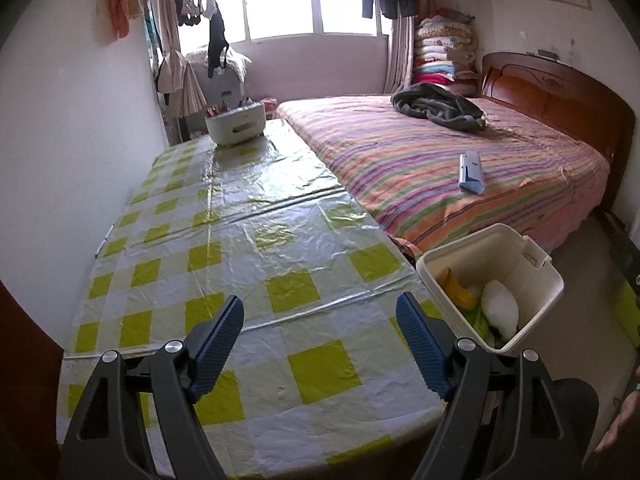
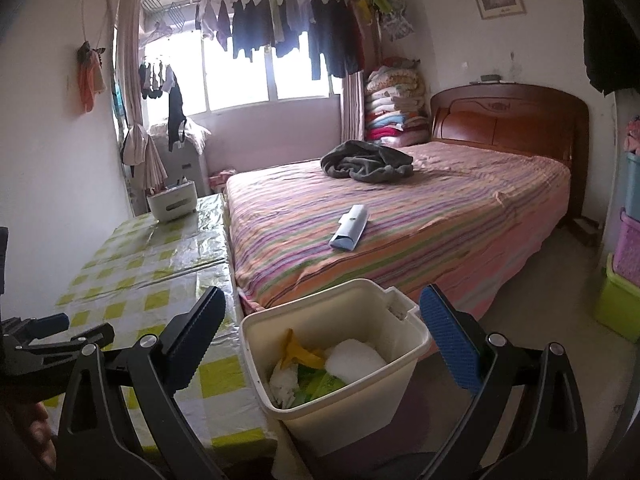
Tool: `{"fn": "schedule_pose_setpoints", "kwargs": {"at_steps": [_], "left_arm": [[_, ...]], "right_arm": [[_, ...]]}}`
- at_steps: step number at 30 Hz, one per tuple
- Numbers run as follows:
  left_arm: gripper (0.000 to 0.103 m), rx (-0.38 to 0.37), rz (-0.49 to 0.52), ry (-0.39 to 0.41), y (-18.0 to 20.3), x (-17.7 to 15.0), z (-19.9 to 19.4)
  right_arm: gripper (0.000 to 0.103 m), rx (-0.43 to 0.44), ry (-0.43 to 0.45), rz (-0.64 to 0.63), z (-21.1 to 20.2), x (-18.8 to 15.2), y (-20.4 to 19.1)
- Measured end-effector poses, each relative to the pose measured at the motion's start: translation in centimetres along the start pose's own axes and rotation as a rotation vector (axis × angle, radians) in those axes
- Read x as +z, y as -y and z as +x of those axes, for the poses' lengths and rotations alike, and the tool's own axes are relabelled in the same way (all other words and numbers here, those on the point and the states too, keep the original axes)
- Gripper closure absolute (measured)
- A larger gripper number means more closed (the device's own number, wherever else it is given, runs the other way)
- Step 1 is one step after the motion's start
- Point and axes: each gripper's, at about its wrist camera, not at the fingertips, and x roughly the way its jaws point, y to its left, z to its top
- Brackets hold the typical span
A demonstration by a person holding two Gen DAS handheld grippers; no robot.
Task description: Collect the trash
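Several scraps already lie in the cream plastic bin that stands on the floor at the corner of my bench, between it and the bed: a yellow peel-like piece, a white crumpled wad, some green wrapper and a paler tissue low in the near corner. So I judge the collecting well along, perhaps nearly done. My left tongs hang over the near end of the bench with the blue ribbed pads spread wide and nothing between them; my right tongs are likewise wide apart, the bin seen in the gap beyond them, and they grip nothing. On the green-and-white checked plastic cloth I see no loose trash at all, only a white oval tub at the far end holding what may be pens or brushes. What might be left is the flat white-and-blue packet lying alone on the striped bedsheet, well apart from the bin; whether it counts as rubbish I cannot tell. A dark grey blanket is bunched further up the bed and looks like bedding, not waste. The bin itself stands upright, open-topped, with a hinged flap at its far rim, and is filled only in its lower part.
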Motion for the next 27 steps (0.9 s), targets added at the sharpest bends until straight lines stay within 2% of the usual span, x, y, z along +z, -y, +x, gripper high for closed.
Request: {"fn": "schedule_pose_setpoints", "kwargs": {"at_steps": [27], "left_arm": [[0.027,-0.028,0.048,-0.054,0.8,-0.9,1.2]], "right_arm": [[0.007,0.013,-0.047,0.01,1.3,-0.3,0.8]]}}
